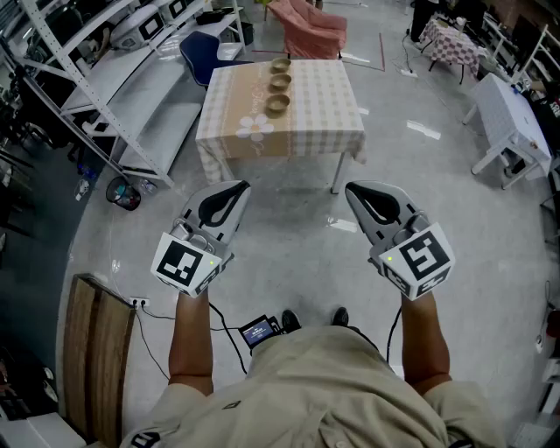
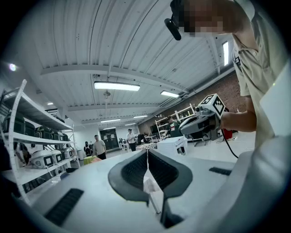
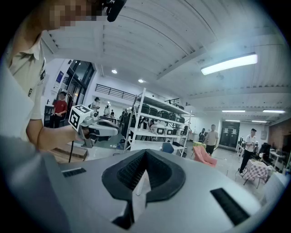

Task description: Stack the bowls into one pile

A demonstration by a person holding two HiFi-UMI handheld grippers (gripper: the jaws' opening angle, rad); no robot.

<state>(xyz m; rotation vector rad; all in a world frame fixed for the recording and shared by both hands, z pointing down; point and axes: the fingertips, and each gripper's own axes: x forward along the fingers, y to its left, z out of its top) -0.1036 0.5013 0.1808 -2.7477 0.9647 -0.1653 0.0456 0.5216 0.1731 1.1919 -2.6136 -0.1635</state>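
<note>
Three unstacked bowls [image 1: 280, 83] in a row on table [image 1: 324, 118]

A square table [image 1: 306, 105] with a checked cloth stands on a glossy grey floor [image 1: 420, 192]. Left of the table runs a white metal shelving rack [image 1: 105, 87]. Behind the table sits a pink armchair [image 1: 308, 26], and to its right a white table [image 1: 512, 122]. Fluorescent tube lights [image 2: 117, 86] line the white ribbed ceiling [image 2: 113, 41].

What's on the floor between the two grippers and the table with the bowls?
Just grey floor with a few pale patches. The head view shows it running from the left gripper and right gripper up to the table with the bowls.
</note>
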